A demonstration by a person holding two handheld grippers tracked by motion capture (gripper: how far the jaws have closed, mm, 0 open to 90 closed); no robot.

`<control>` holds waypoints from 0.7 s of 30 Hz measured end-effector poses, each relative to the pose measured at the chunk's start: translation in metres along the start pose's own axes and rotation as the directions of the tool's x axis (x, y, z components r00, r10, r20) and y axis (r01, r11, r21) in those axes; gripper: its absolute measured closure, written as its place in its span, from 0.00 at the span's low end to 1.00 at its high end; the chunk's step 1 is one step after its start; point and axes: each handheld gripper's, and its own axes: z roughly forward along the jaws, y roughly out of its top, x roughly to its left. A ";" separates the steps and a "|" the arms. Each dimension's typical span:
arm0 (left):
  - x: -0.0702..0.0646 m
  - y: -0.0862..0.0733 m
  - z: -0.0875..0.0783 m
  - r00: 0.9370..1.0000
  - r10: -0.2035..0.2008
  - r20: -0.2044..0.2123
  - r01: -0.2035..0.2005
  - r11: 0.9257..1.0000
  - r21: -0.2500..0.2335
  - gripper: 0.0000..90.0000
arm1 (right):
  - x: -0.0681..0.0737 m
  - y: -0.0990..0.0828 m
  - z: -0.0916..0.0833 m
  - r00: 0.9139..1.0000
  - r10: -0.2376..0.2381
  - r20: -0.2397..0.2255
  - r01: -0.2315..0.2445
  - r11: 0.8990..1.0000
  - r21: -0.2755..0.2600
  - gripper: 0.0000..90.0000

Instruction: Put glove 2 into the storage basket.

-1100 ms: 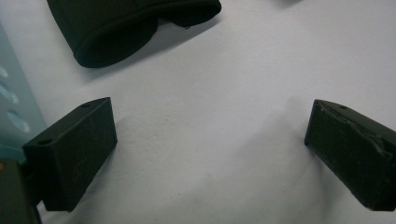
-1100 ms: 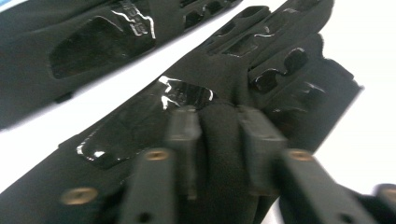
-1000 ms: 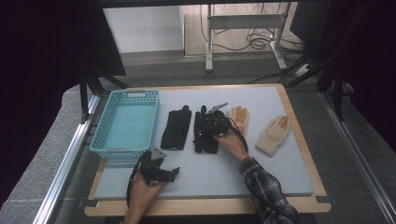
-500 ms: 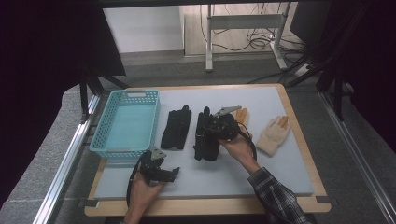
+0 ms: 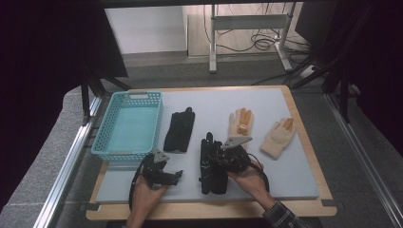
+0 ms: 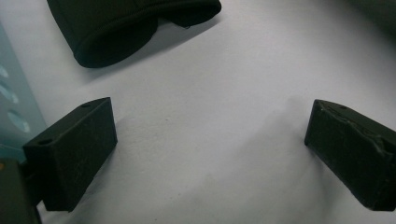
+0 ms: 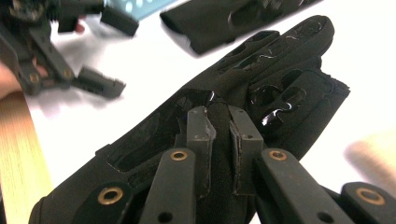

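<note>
grey carpet floor [image 5: 161, 71], metal desk frame [image 5: 247, 23]; cables [image 5: 259, 42]

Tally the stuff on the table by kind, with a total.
Black gloves: 2, one lying free, one pinched by the right hand-held gripper
Tan gloves: 2
Blue baskets: 1
Hand-held grippers: 2, left open, right shut on a glove
Total: 7

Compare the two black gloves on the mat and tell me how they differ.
The near black glove is pinched in the right tongs; the far black glove lies free. The near one sits closer to the person, beside the open left tongs; the far one lies next to the blue basket. Both are black and lie lengthwise.
</note>
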 end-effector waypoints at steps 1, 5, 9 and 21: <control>0.000 0.000 0.000 1.000 0.001 0.000 -0.001 1.000 0.000 0.03 | 0.001 -0.004 0.003 1.000 0.004 -0.003 -0.004 1.000 0.009 0.88; 0.000 0.000 0.000 1.000 0.004 0.001 -0.004 1.000 0.003 0.03 | 0.002 -0.017 0.011 1.000 0.024 -0.020 -0.024 0.999 0.023 0.85; 0.000 0.000 0.000 1.000 0.001 0.000 -0.001 1.000 0.000 0.03 | 0.002 -0.016 0.007 1.000 -0.010 -0.014 0.010 1.000 0.009 0.64; 0.000 0.000 0.000 1.000 0.006 0.001 -0.006 1.000 0.004 0.03 | -0.026 0.015 0.014 1.000 -0.009 0.008 0.010 0.999 -0.031 0.44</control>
